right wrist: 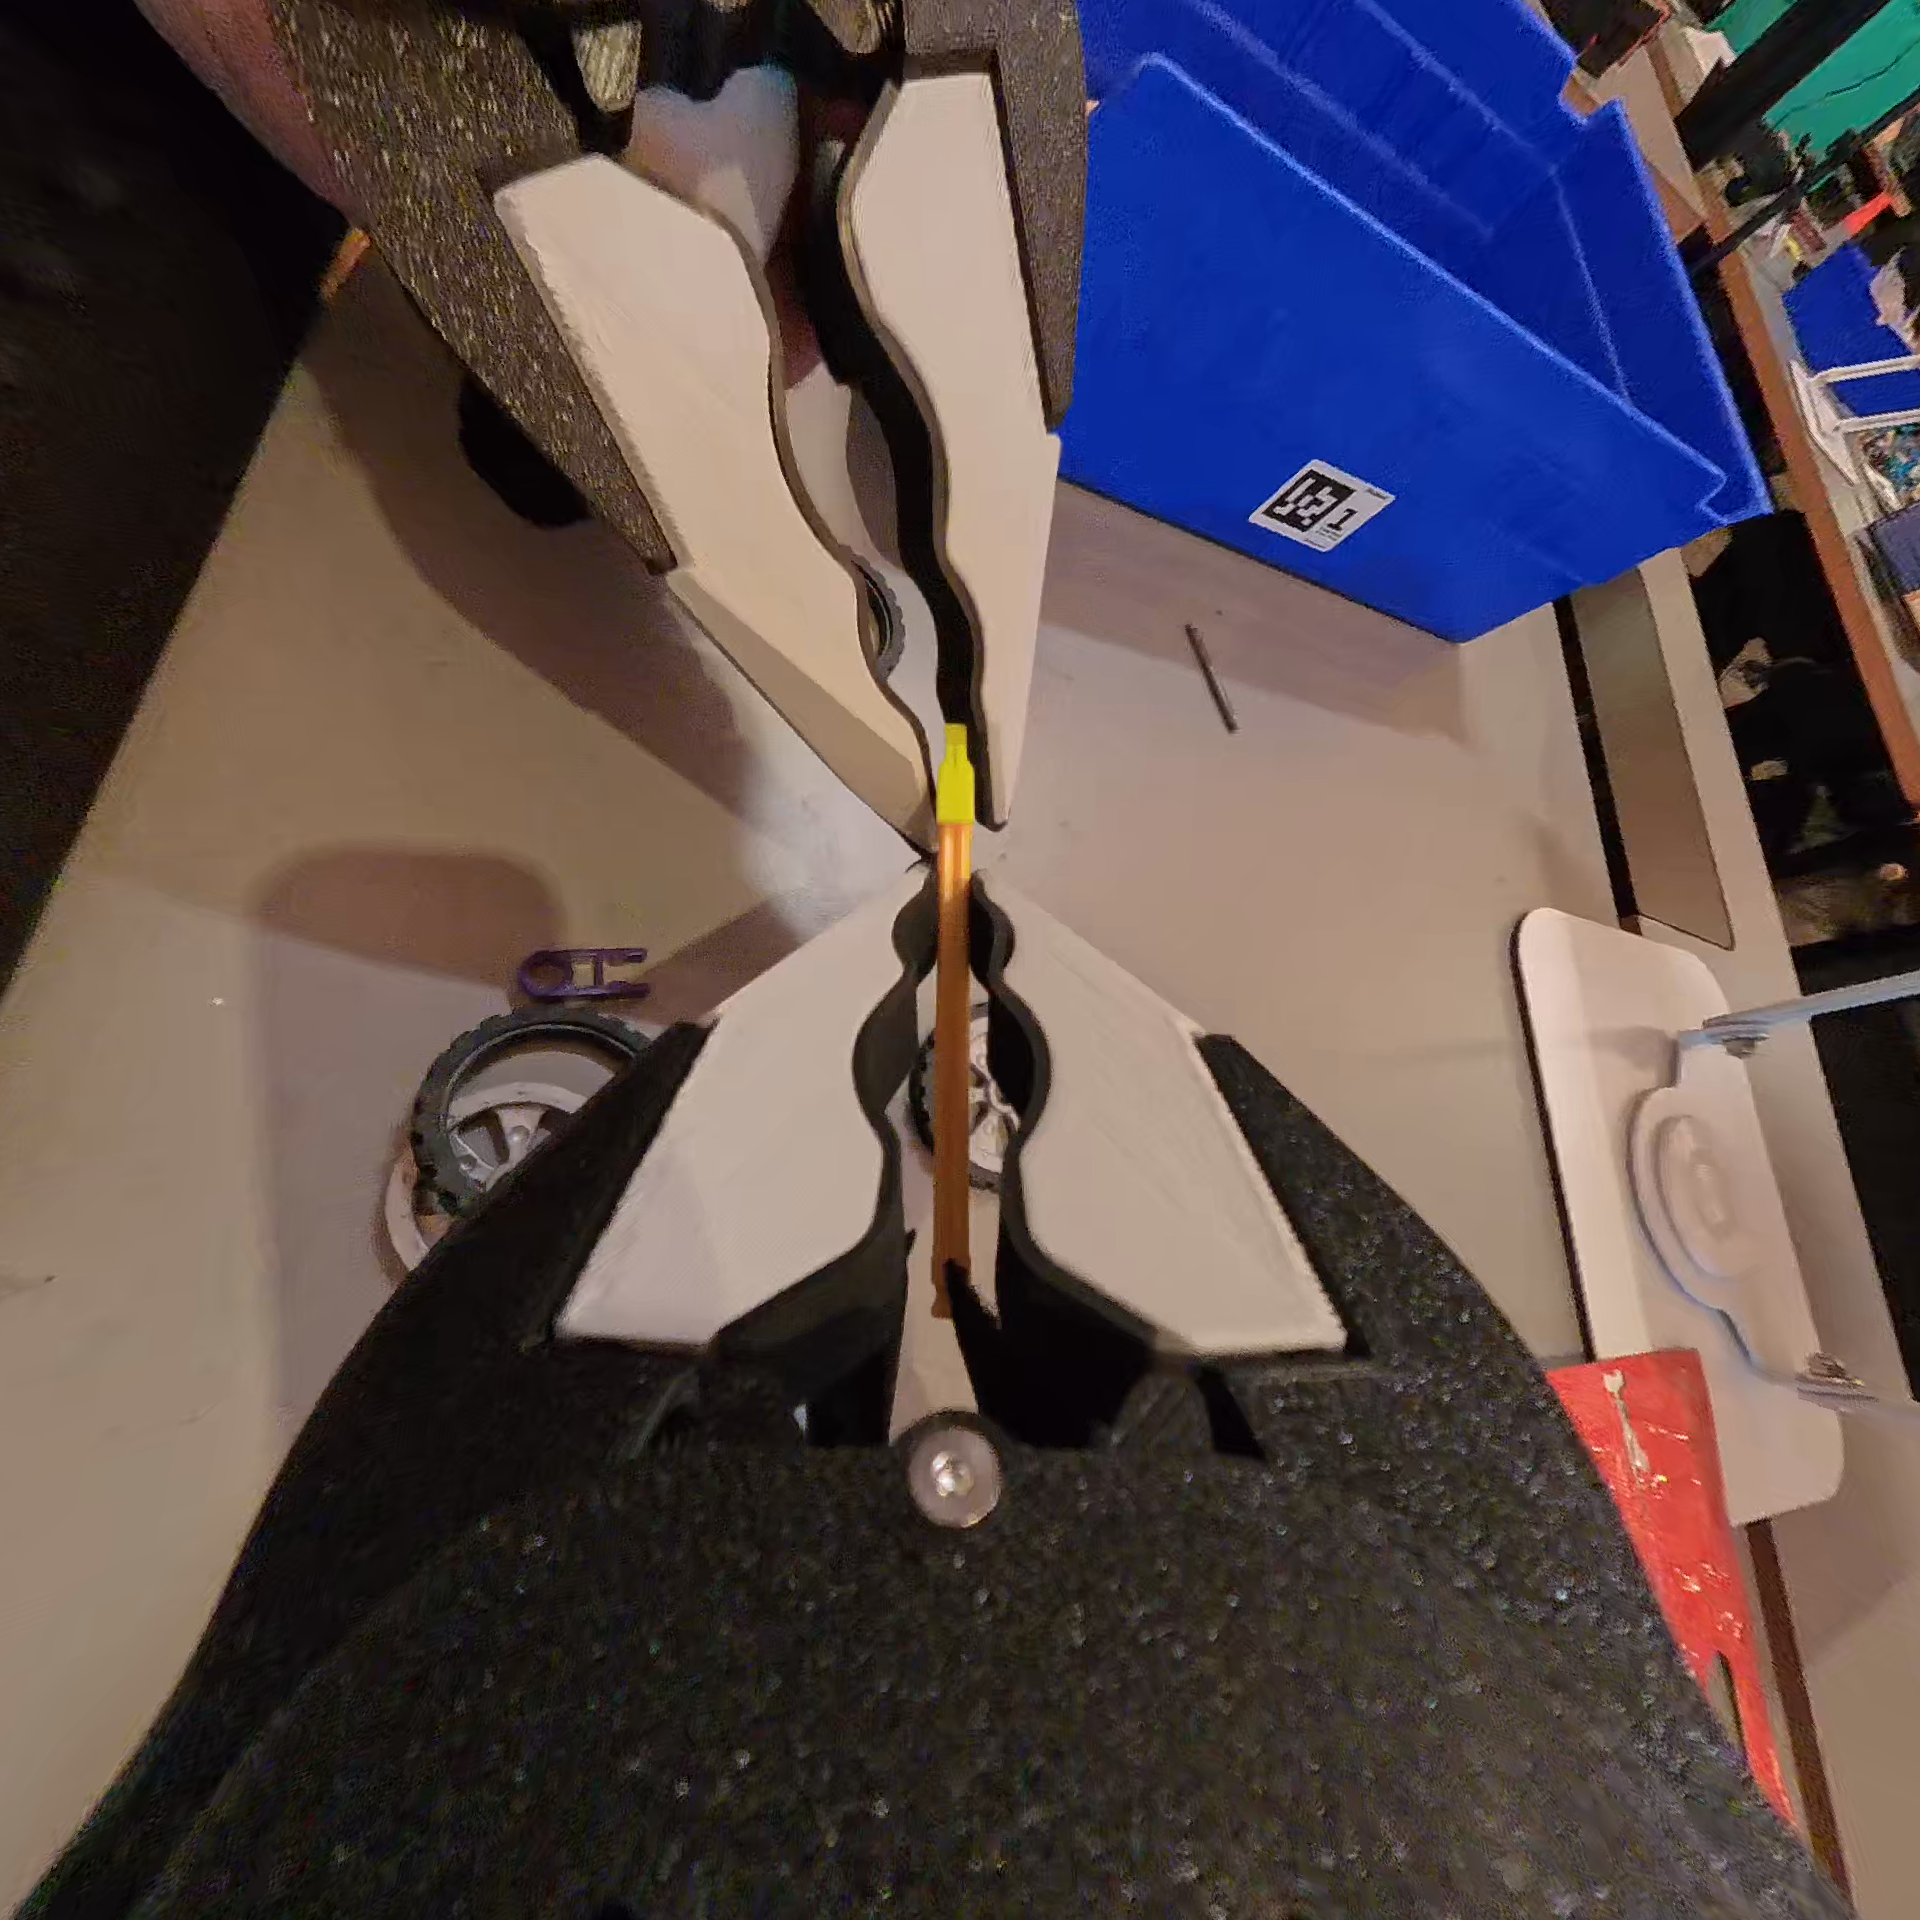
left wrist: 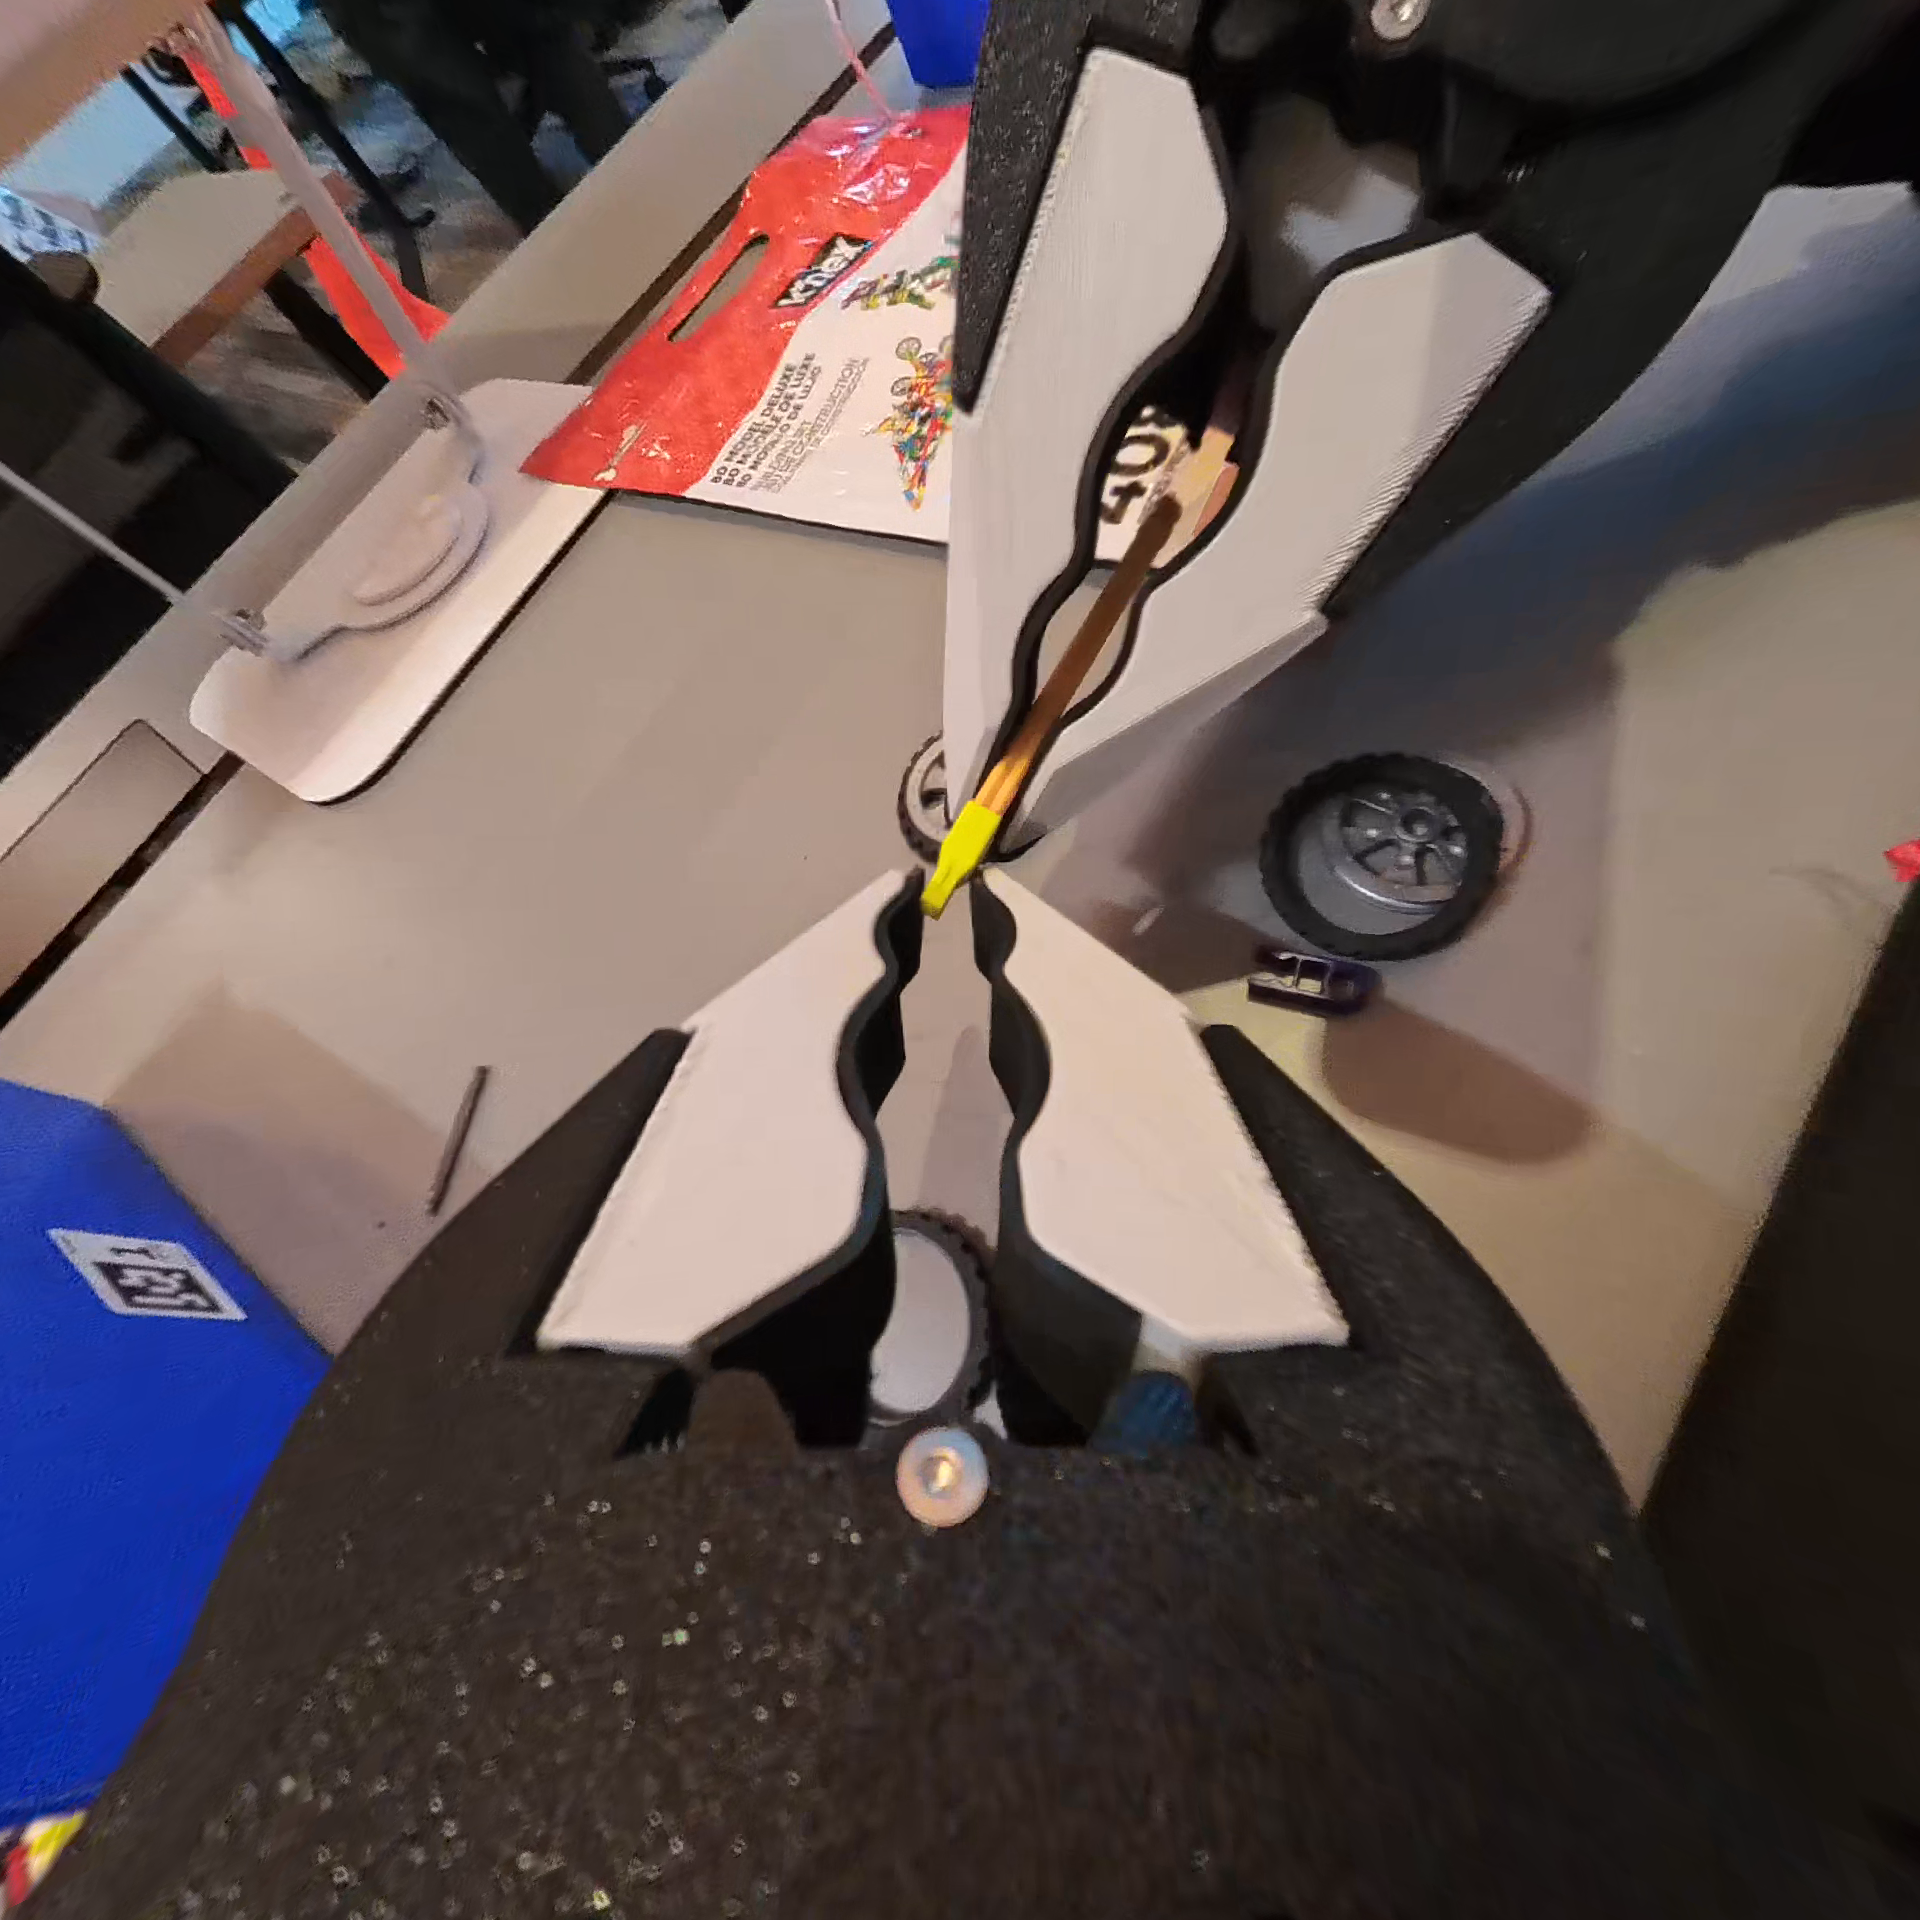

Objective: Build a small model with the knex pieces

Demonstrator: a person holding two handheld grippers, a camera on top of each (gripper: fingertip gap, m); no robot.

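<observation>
Blue bins [right wrist: 1351,343]: I am counting at least two, sitting past the right gripper's tips, off to its right.
White board [left wrist: 416,623]: one, lying far ahead of the left gripper, to its left.
Red bag [left wrist: 790,343]: one, lying flat ahead of the left gripper.
Wheels [left wrist: 1382,868]: I am seeing three, all small with black tires; this one is lying ahead and to the right of the left gripper.
Right gripper [right wrist: 951,878]: squeezing narrow, holding the orange stick [right wrist: 951,1081] between its fingers.
Left gripper [left wrist: 951,883]: nearly closed, its tips pinching the yellow cap [left wrist: 958,847] on the stick's end.
Stick: one, looking light, thin, stiff and maybe slippery; holding it along the middle is looking best.
Purple clip [right wrist: 582,975]: one, lying left of the right gripper.
</observation>
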